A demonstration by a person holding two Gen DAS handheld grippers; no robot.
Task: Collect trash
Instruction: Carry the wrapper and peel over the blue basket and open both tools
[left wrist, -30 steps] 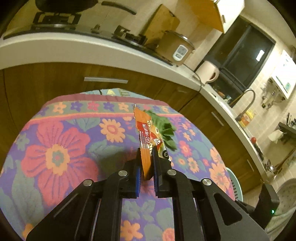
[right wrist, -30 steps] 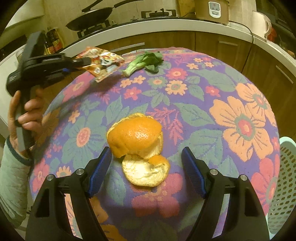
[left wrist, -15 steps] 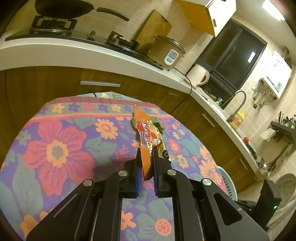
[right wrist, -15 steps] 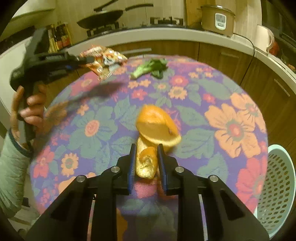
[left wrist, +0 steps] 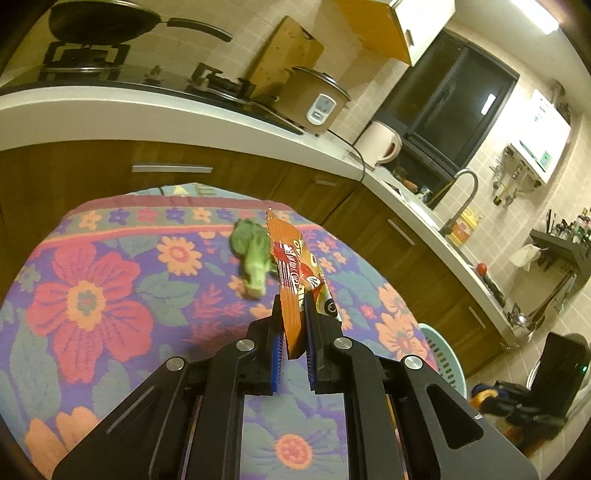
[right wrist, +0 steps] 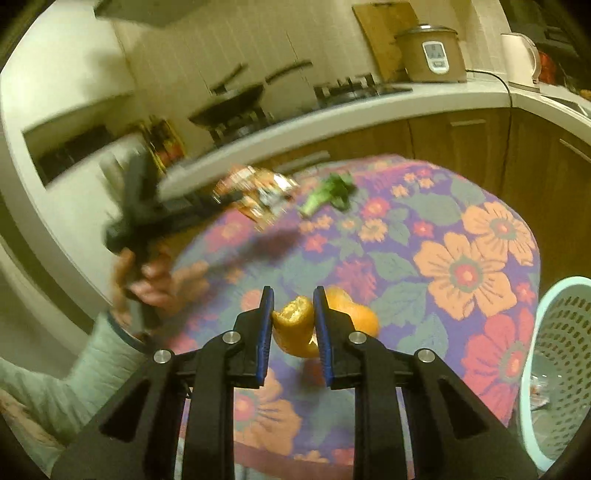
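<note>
While the left gripper pinched an orange snack wrapper tight between its blue pads, the wrapper stood up in the air above the table's flowery cloth. A green leafy vegetable scrap lay on the cloth near the table's far edge, just beside the wrapper as that camera saw it.

The right gripper was squeezed onto a piece of orange peel. One curled end of the peel sat between the pads, and the rest bulged out on the right side. The peel was lifted off the cloth, up over the near part of the table.

From the right camera, a hand in a pale sleeve held the other gripper by its black handle over the table's left edge. That part was blurry, but the wrapper could be seen sticking out from its tip.

A pale green basket with many small holes stood by the table's right edge, lower than the table top. Something small lay inside it, too unclear to name.

Behind the table ran a white counter with a black pan, a rice cooker and a white kettle.
</note>
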